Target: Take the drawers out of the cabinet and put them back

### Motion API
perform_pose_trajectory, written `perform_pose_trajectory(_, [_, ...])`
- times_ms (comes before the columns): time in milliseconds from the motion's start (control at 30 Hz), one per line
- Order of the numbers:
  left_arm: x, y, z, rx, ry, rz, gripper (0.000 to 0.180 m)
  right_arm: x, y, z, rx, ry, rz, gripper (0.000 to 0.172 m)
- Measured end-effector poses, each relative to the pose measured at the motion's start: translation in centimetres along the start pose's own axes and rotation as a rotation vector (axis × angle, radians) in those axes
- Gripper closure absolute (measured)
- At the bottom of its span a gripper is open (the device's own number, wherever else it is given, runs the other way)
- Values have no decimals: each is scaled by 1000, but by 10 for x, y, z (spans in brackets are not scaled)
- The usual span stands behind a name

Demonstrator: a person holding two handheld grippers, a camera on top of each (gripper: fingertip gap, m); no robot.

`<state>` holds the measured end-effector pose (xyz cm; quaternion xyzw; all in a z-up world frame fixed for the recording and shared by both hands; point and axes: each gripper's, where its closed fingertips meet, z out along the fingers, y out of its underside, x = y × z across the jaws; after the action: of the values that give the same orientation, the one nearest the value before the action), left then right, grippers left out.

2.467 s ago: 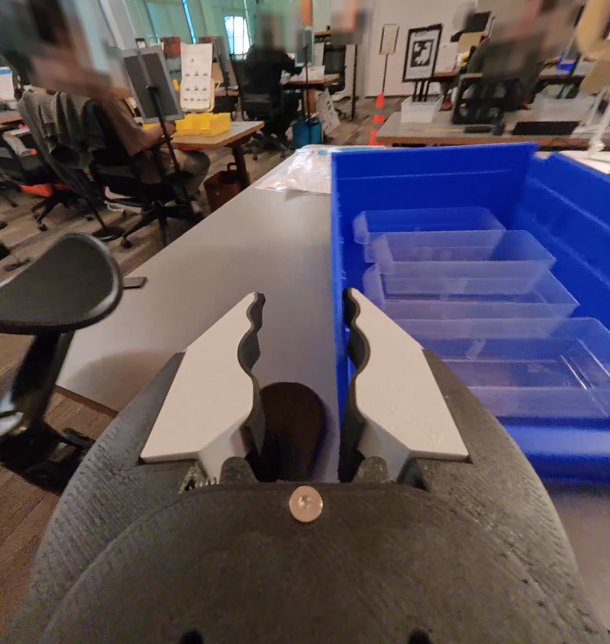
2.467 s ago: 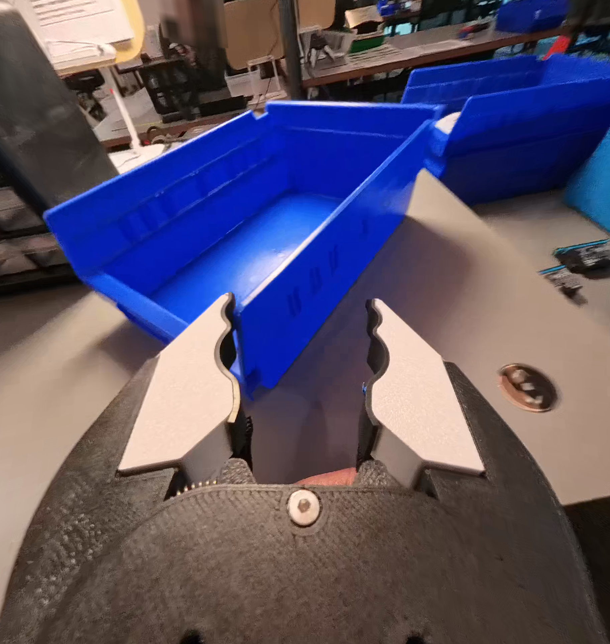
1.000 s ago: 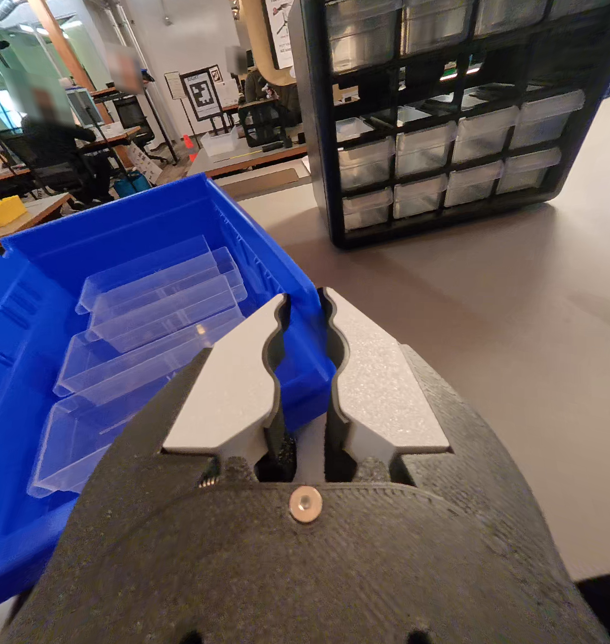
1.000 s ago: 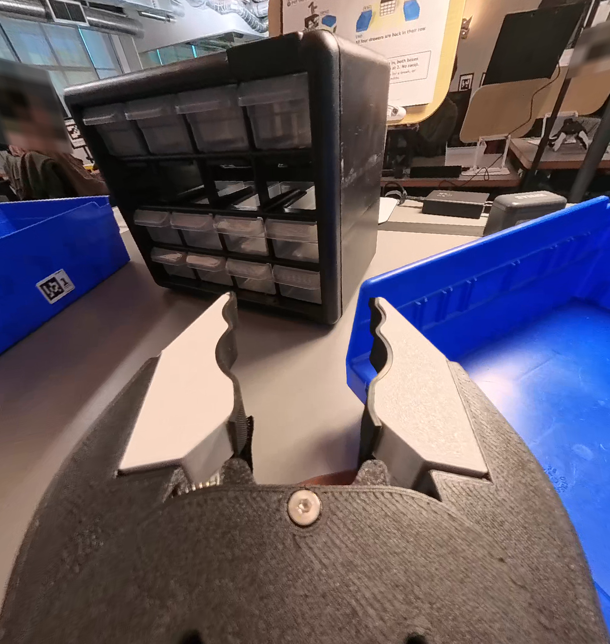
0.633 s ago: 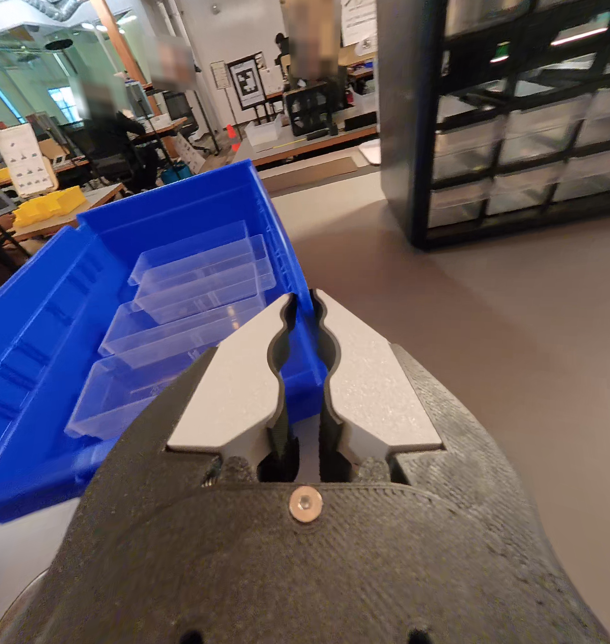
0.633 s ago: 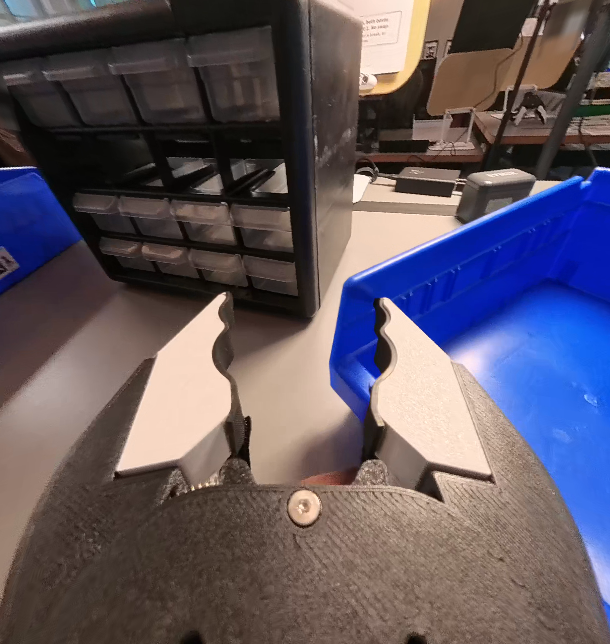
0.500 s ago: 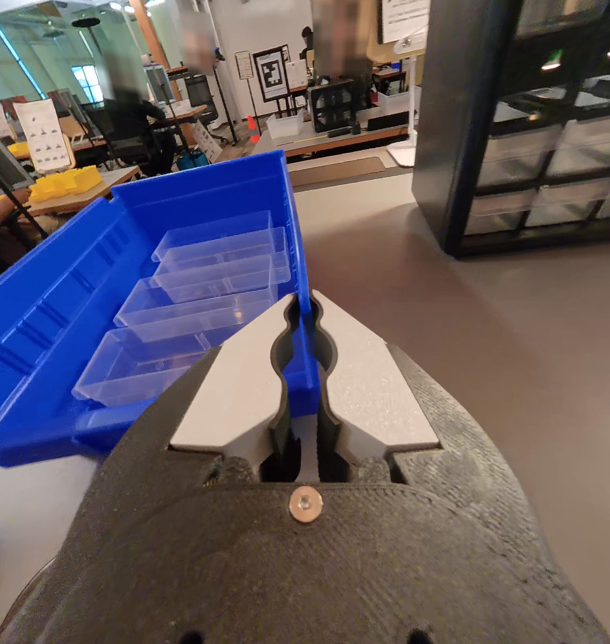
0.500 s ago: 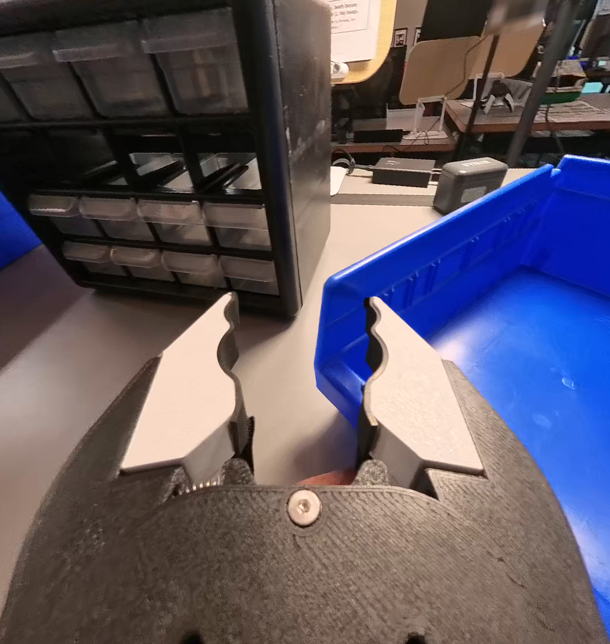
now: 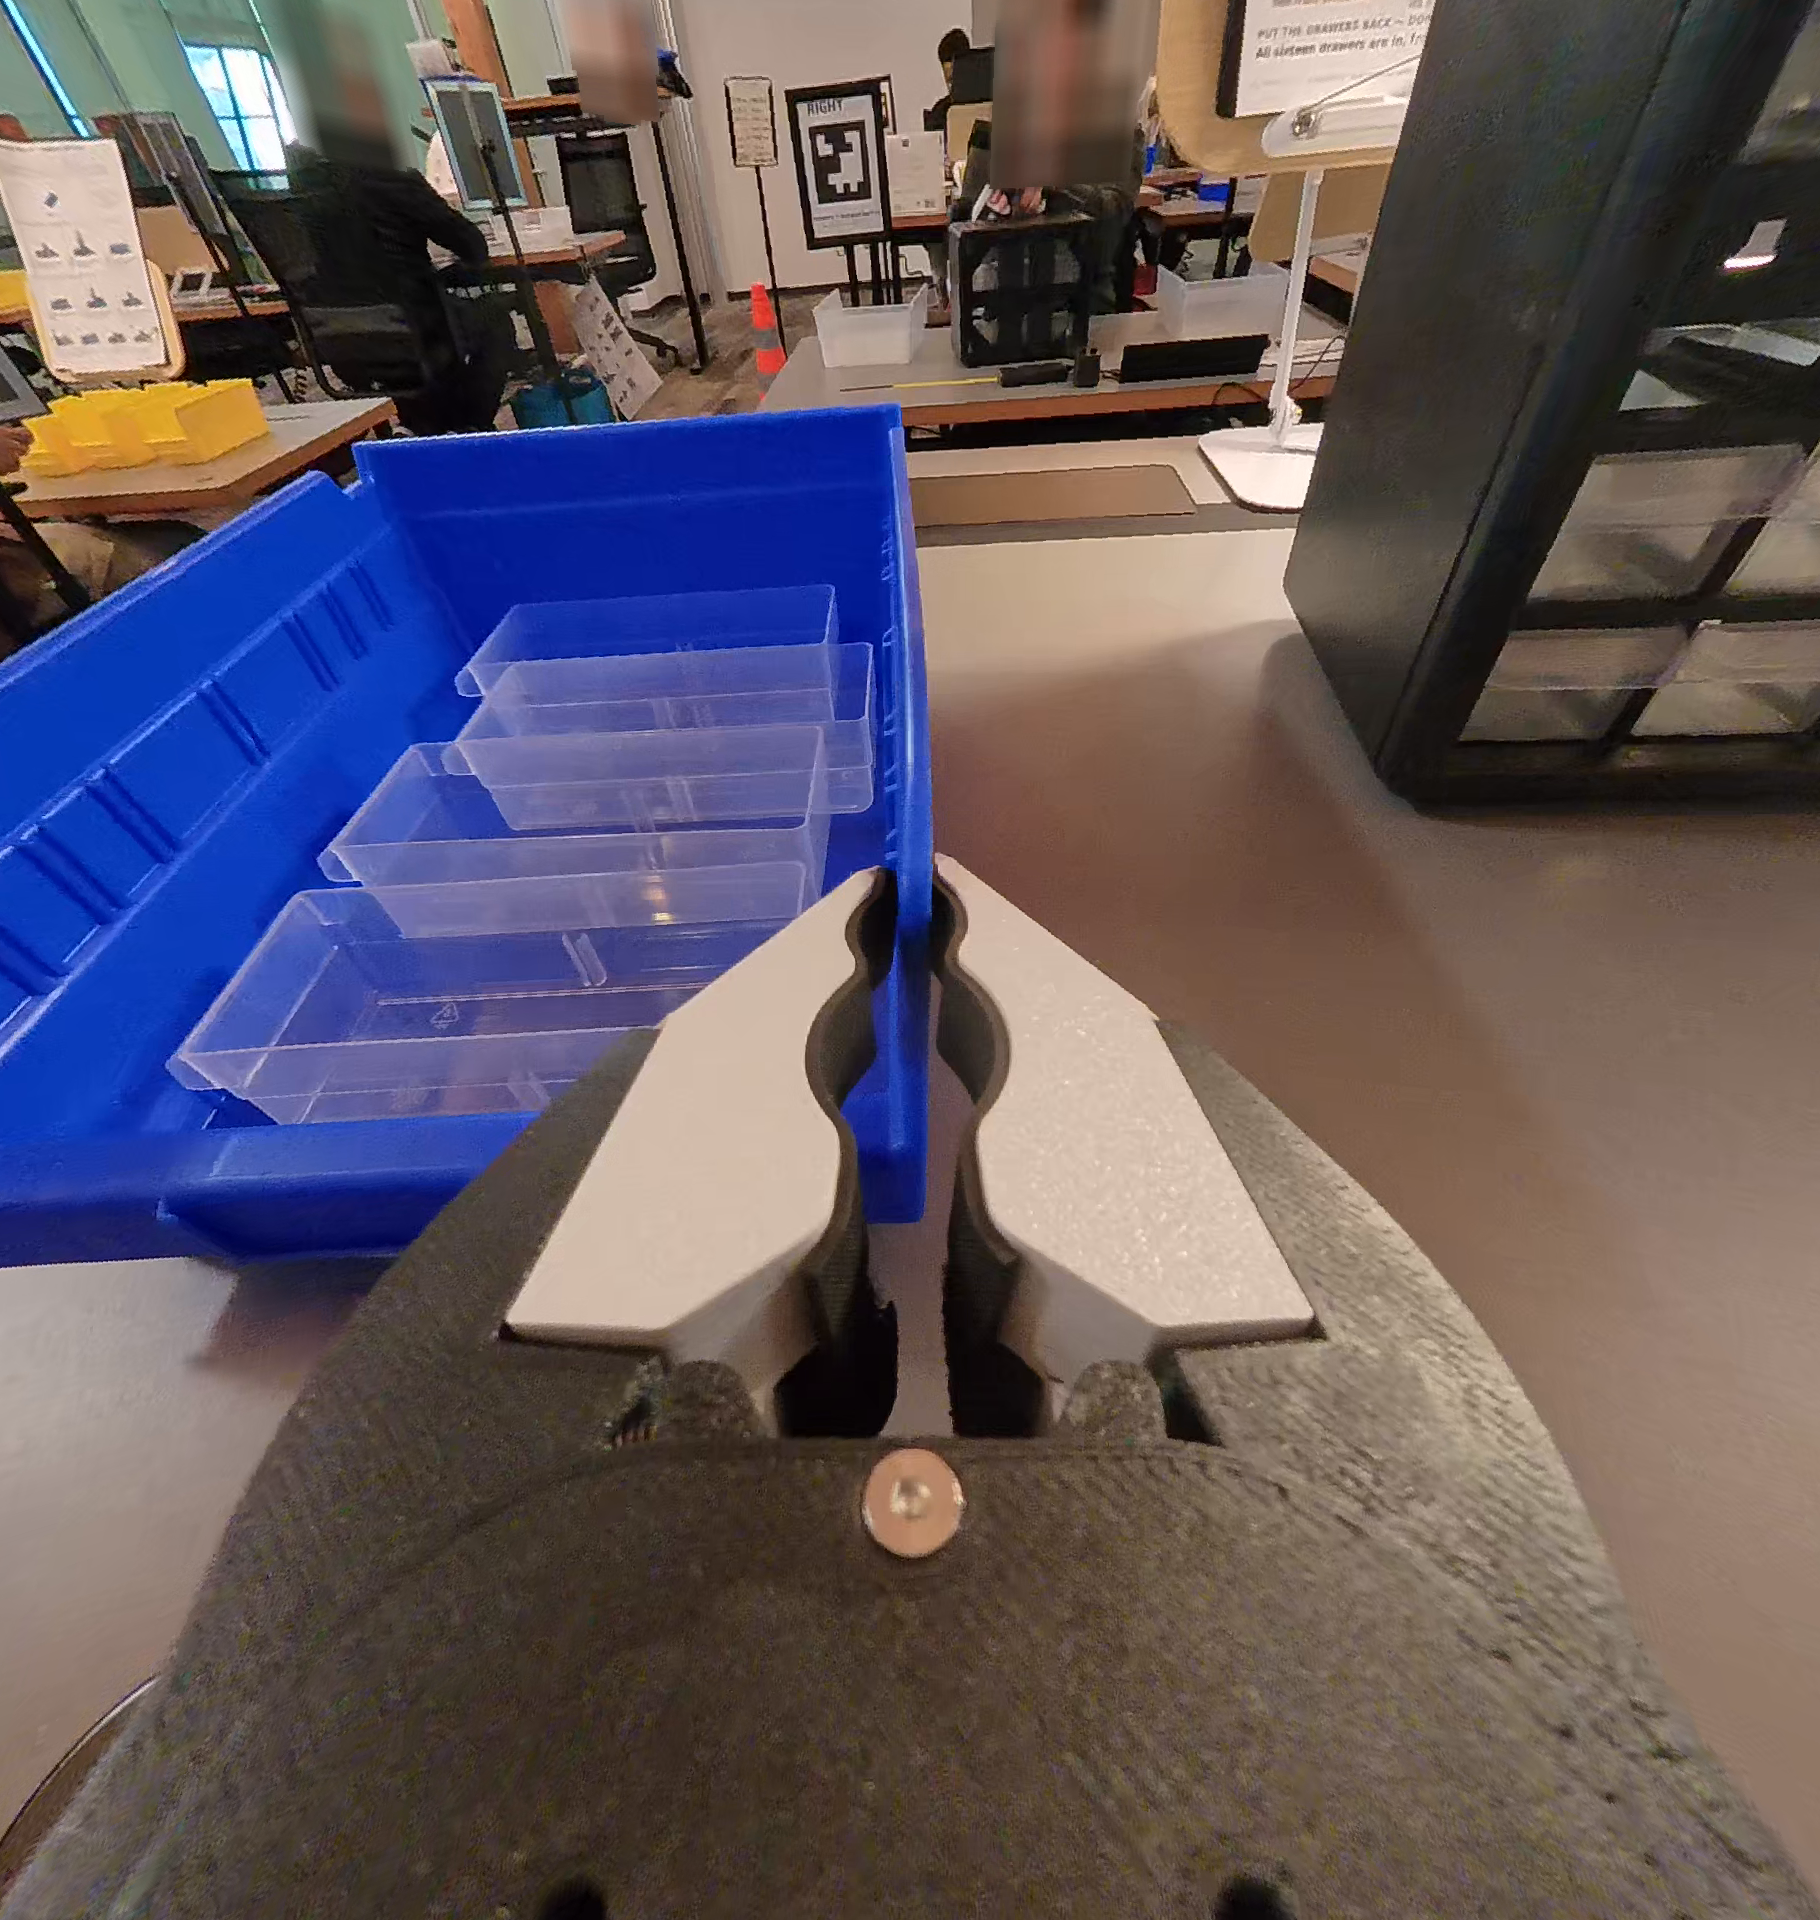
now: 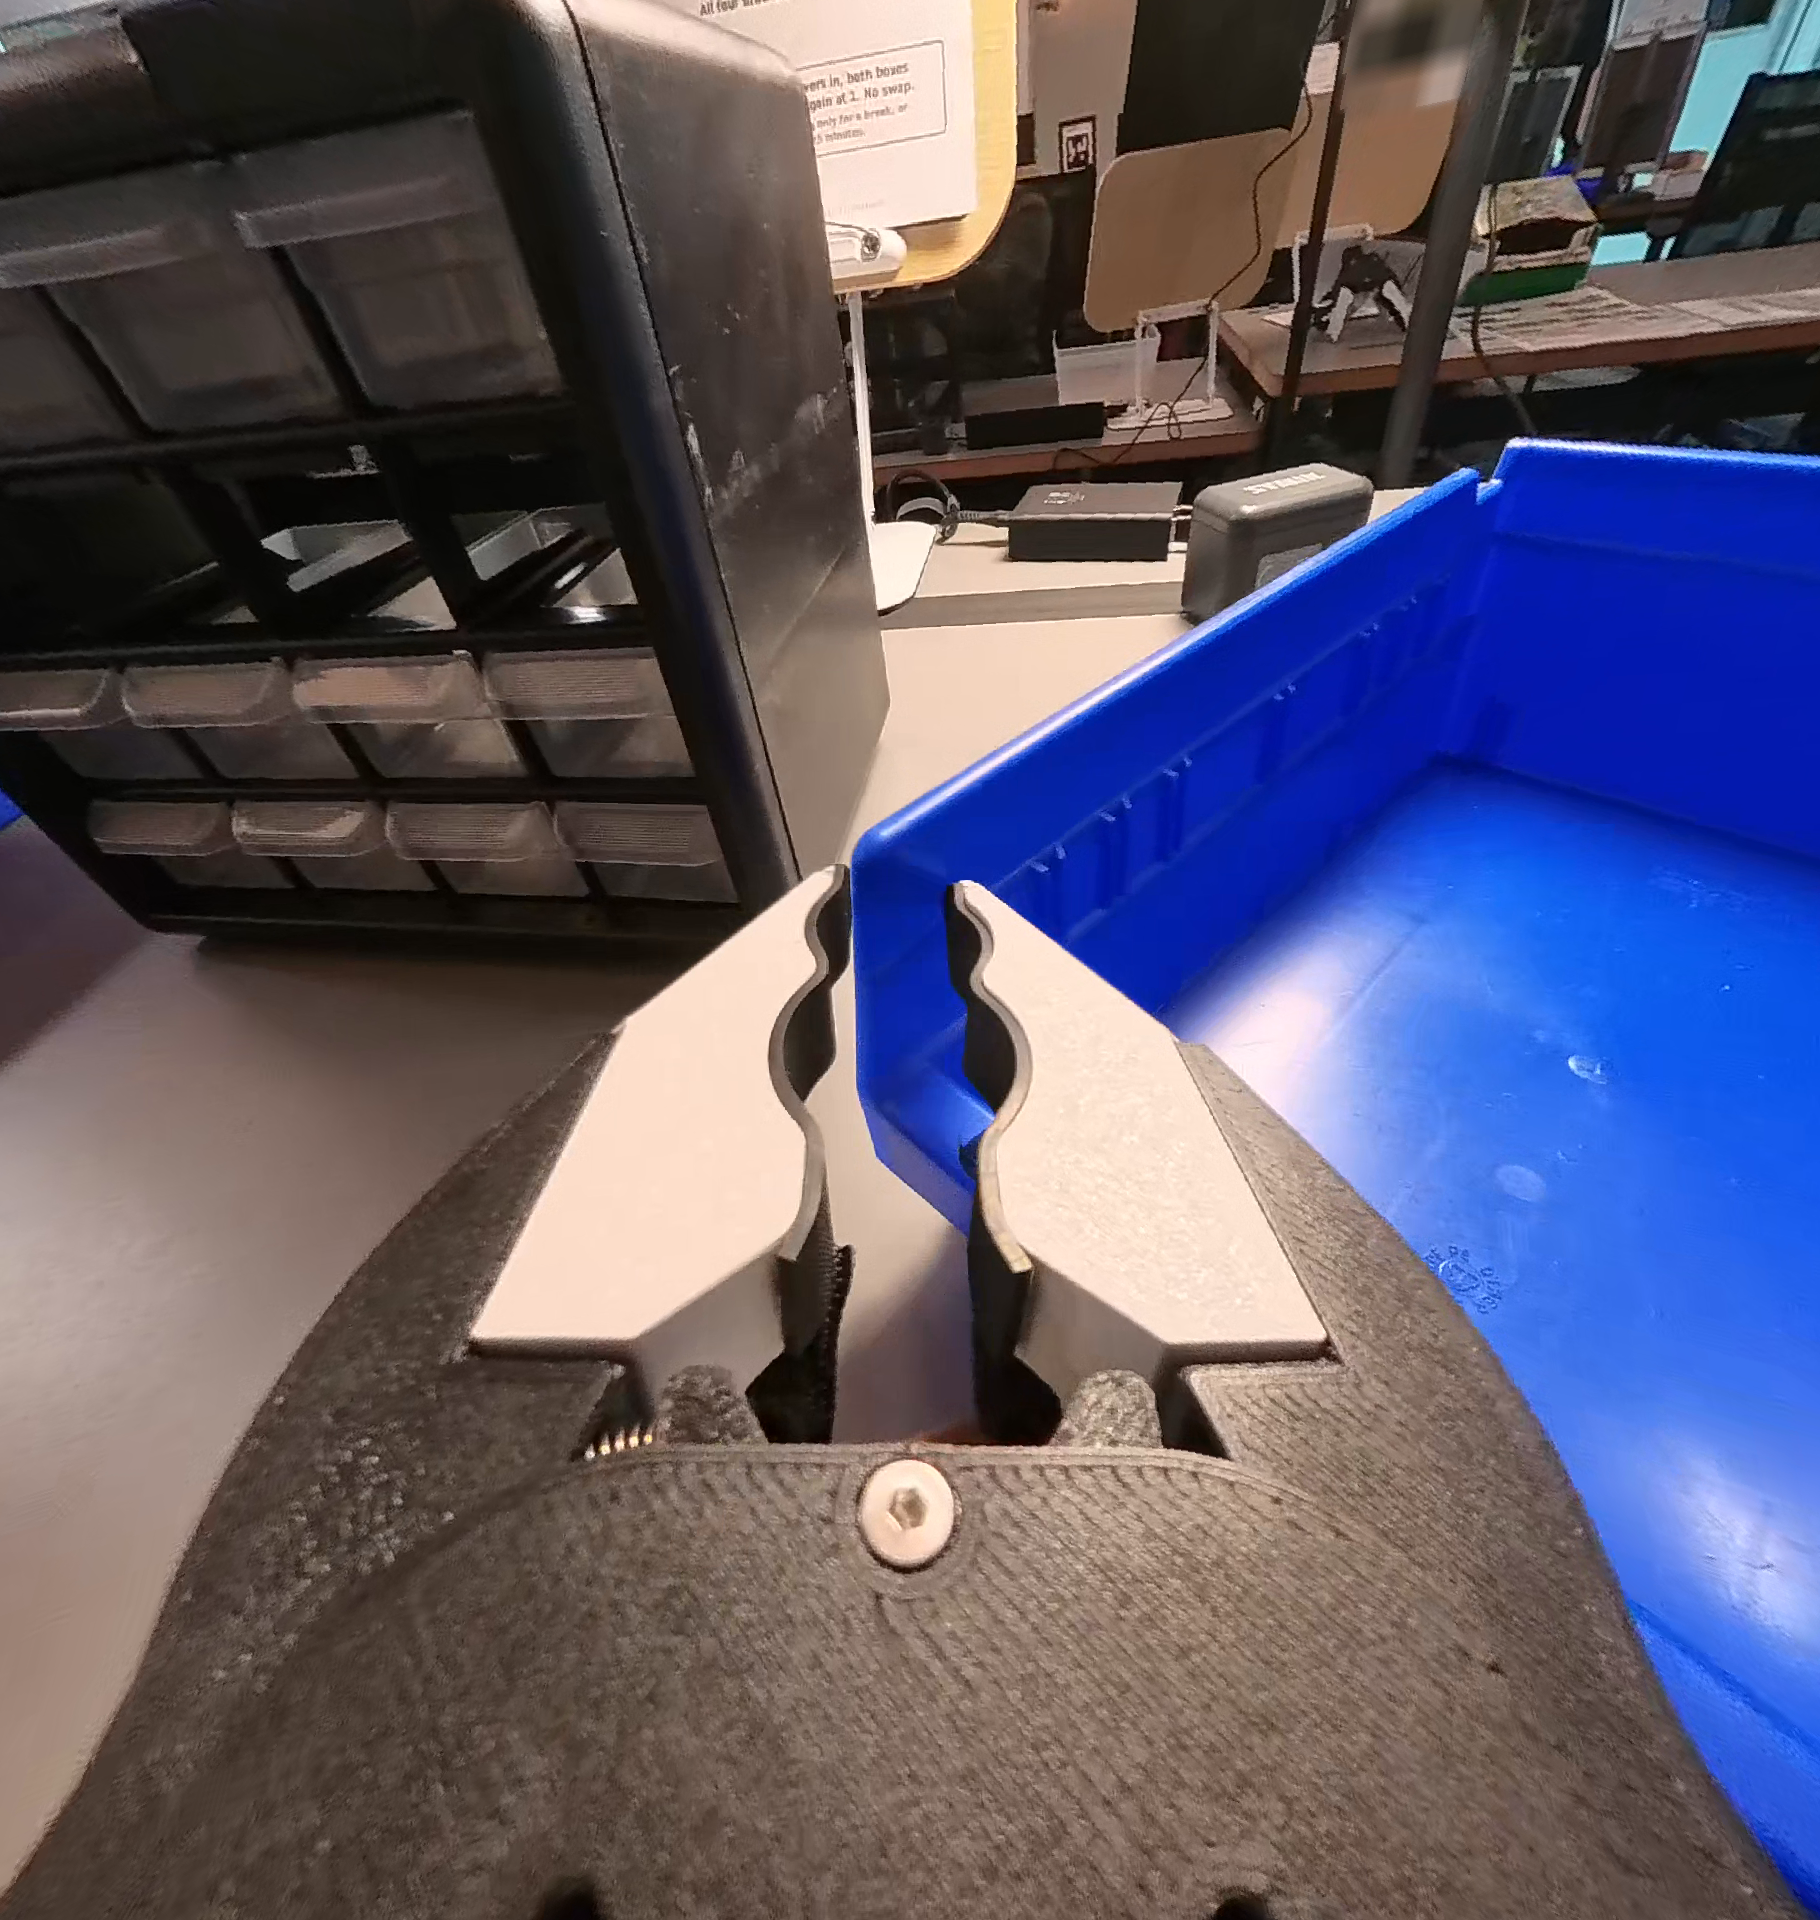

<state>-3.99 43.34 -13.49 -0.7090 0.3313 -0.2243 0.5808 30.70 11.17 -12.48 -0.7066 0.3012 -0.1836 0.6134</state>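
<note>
My left gripper is shut on the right side wall of a blue bin. Several clear plastic drawers lie in that bin. My right gripper is shut on the near left corner rim of a second, empty blue bin, with one pad on either side of the wall. The black drawer cabinet stands on the grey table between the bins, and it also shows in the left wrist view. Clear drawers fill its top and lower rows. One middle row of slots stands open.
Behind the cabinet are a white lamp base, a black power adapter and a grey box. People sit at desks in the background. Grey table lies between the bins and in front of the cabinet.
My left pads have closed onto the full bin's wall and stayed on it as the view swung left. My right fingers were wide open half a second ago and have closed on the empty bin's corner rim.
</note>
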Motion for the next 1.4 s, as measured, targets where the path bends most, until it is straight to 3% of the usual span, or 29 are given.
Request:
perform_pose_trajectory(600, [-2,0,1,2,21,-15,177,55,6,-67,-6,-6,-118,161])
perform_pose_trajectory(1200, [-39,-1,16,3,12,13,177,101,1,-63,-24,-52,-114,161])
perform_pose_trajectory(1400, [-38,-6,12,40,51,-13,177,98,0,-73,-3,-81,-97,155])
